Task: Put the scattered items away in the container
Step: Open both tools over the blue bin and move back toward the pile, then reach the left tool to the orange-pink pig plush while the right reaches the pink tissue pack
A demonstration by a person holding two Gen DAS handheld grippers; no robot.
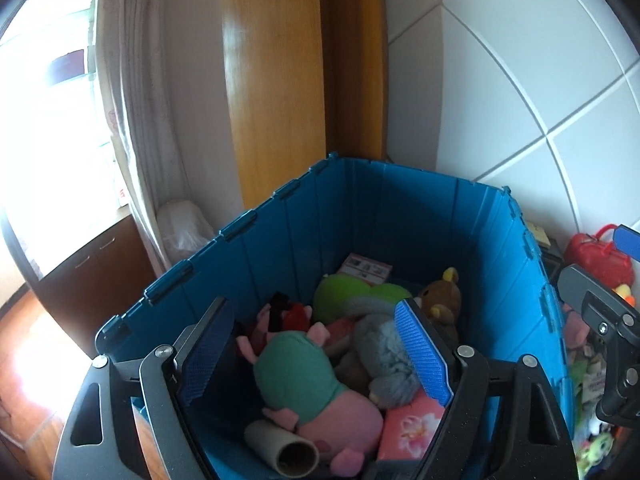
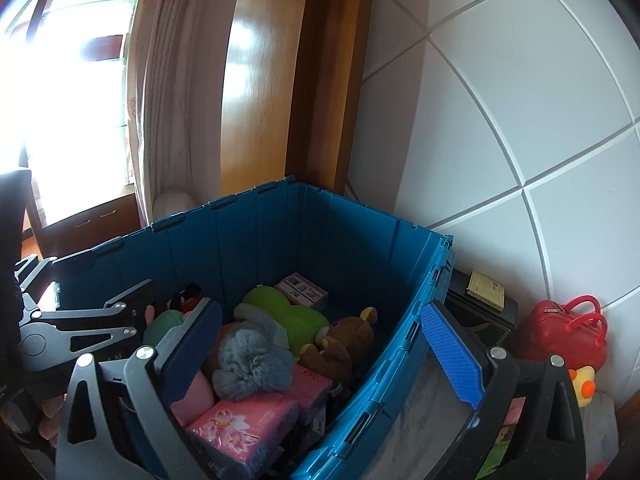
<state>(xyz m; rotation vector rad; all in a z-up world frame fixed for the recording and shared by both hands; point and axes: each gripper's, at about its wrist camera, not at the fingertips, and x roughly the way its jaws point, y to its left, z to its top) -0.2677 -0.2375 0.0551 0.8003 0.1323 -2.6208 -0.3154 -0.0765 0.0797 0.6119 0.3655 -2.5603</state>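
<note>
A blue plastic crate (image 1: pixel 420 216) (image 2: pixel 348 236) holds plush toys: a pink pig in a green shirt (image 1: pixel 304 376), a grey fluffy toy (image 1: pixel 384 352) (image 2: pixel 252 356), a green plush (image 1: pixel 356 292) (image 2: pixel 288 316) and a brown bear (image 1: pixel 440 300) (image 2: pixel 340 340). It also holds pink tissue packs (image 1: pixel 408 428) (image 2: pixel 244 424), a cardboard tube (image 1: pixel 284 452) and a small box (image 2: pixel 304 290). My left gripper (image 1: pixel 316 352) is open and empty above the crate. My right gripper (image 2: pixel 324 356) is open and empty, straddling the crate's right wall.
A red toy bag (image 2: pixel 568 332) (image 1: pixel 596 252), a yellow duck (image 2: pixel 584 384), a black box with a yellow card (image 2: pixel 484 304) and more toys lie right of the crate by the tiled wall (image 2: pixel 520 120). A wooden door (image 1: pixel 276 80) and curtain (image 1: pixel 136 100) stand behind.
</note>
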